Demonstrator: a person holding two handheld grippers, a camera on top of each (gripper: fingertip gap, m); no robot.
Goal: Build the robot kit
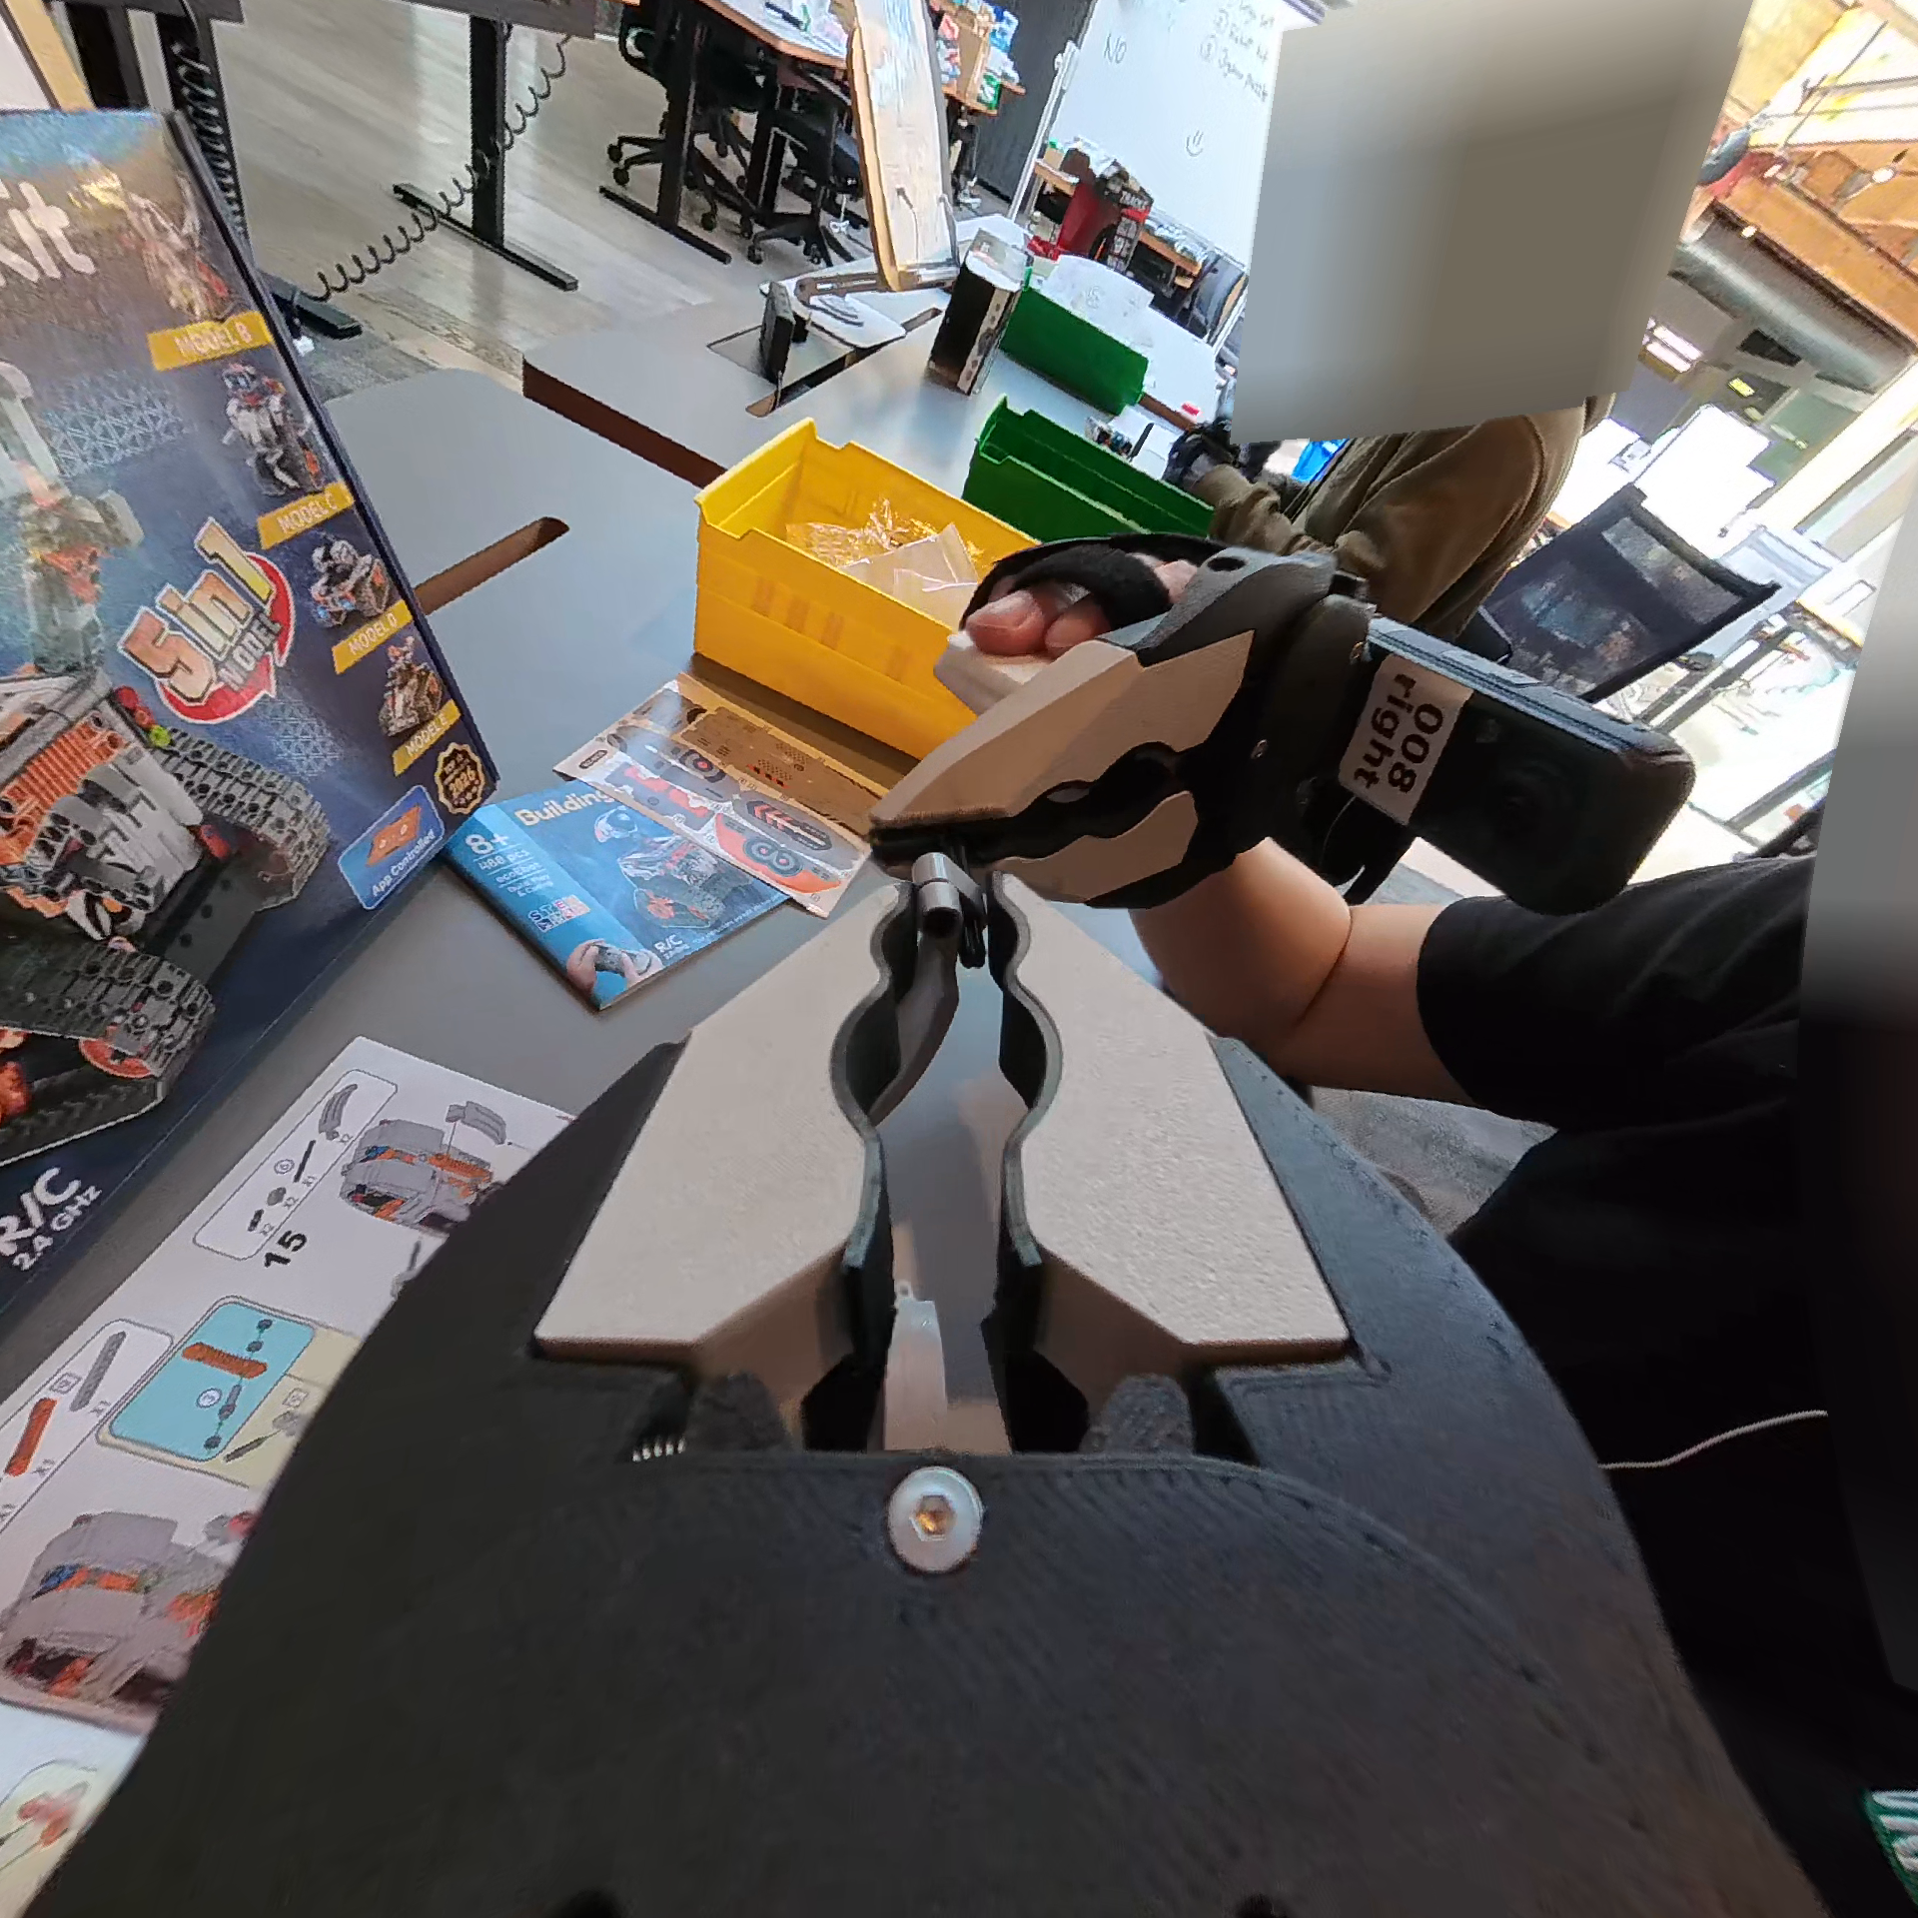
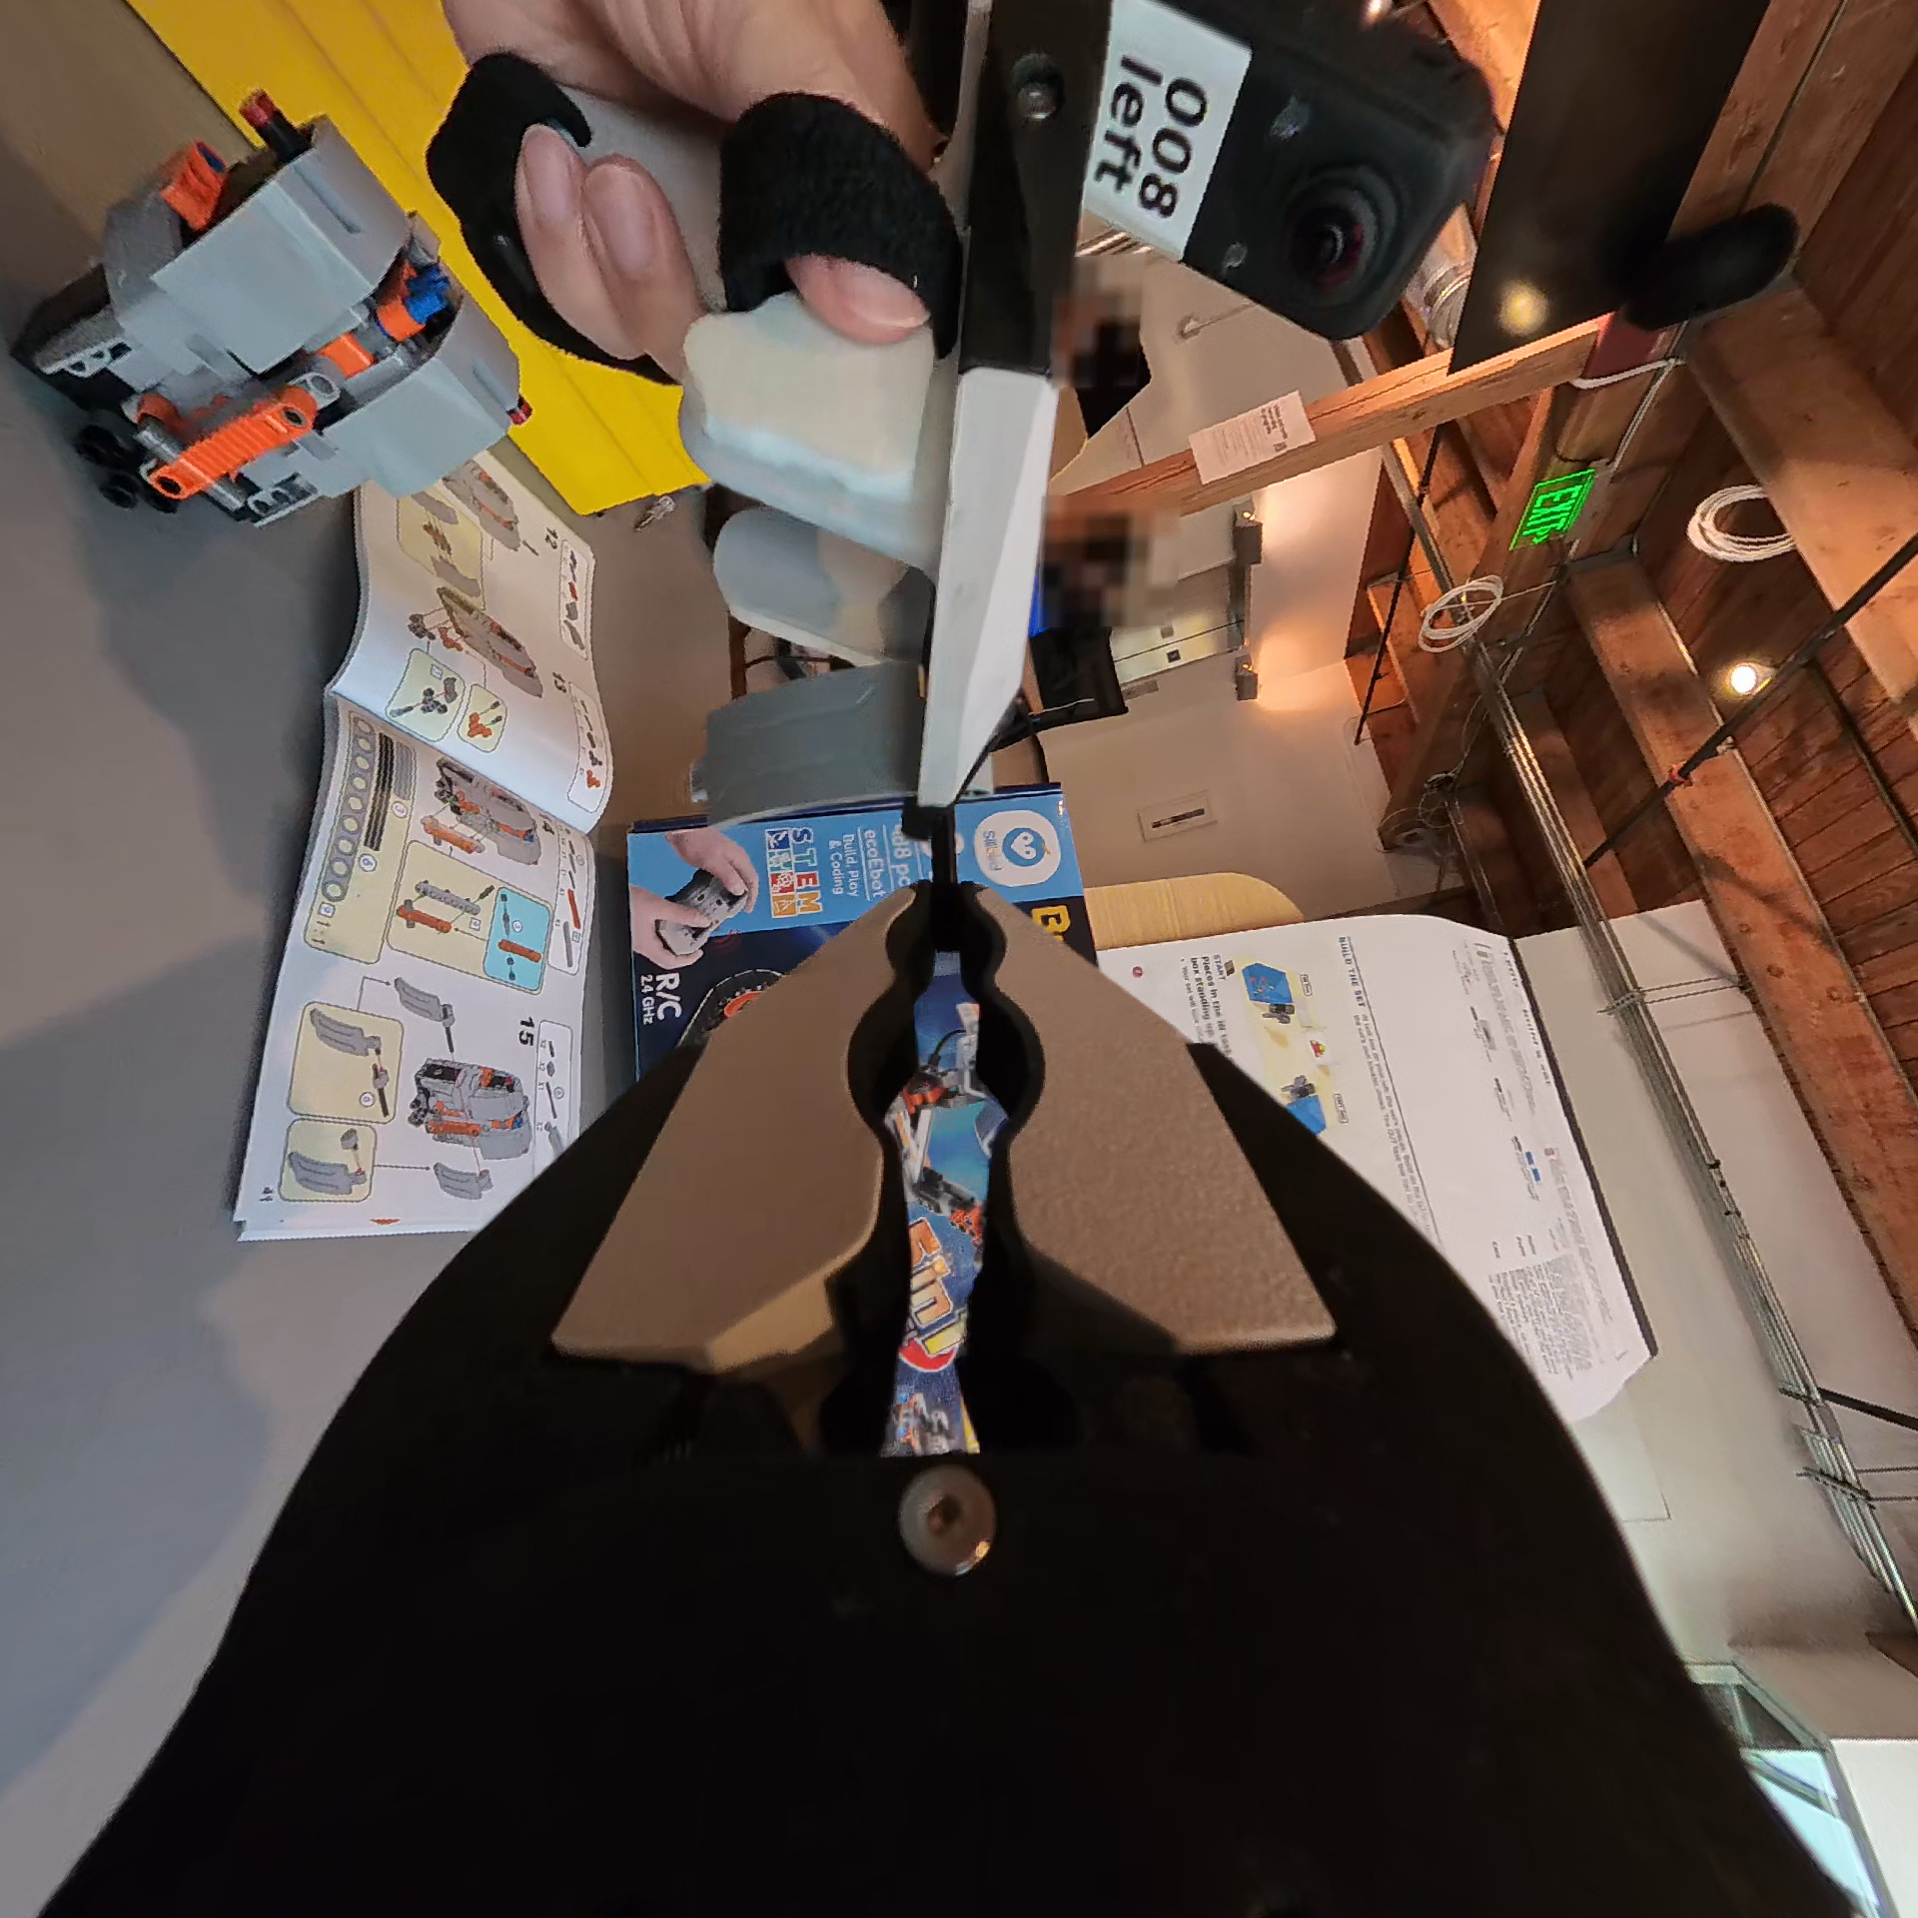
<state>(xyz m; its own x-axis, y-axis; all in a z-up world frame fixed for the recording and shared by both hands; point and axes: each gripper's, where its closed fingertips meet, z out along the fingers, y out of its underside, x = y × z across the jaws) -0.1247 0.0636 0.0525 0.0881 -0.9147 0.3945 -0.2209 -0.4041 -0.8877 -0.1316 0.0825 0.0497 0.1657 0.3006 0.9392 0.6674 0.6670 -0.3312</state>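
My left gripper (image 1: 942, 901) is shut on a curved grey building piece (image 1: 927, 996) that stands up between its fingers, with a small grey connector (image 1: 937, 877) at the top. My right gripper (image 1: 891, 833) comes in from the right, shut, its tips touching that connector. In the right wrist view my right gripper (image 2: 942, 905) is shut on a small black pin (image 2: 940, 856). The left gripper's tip (image 2: 931, 812) meets the pin from above. Both grippers are held above the grey table (image 1: 498, 644).
A partly built grey and orange model (image 2: 270, 322) stands by the yellow bin (image 1: 830, 602). An open instruction booklet (image 1: 259, 1297), the kit box (image 1: 187, 623), a blue booklet (image 1: 612, 893) and a sticker sheet (image 1: 747, 789) lie around. Green bins (image 1: 1069, 477) and a seated person (image 1: 1401, 519) are behind. The tips of both grippers are at nearly the same place.
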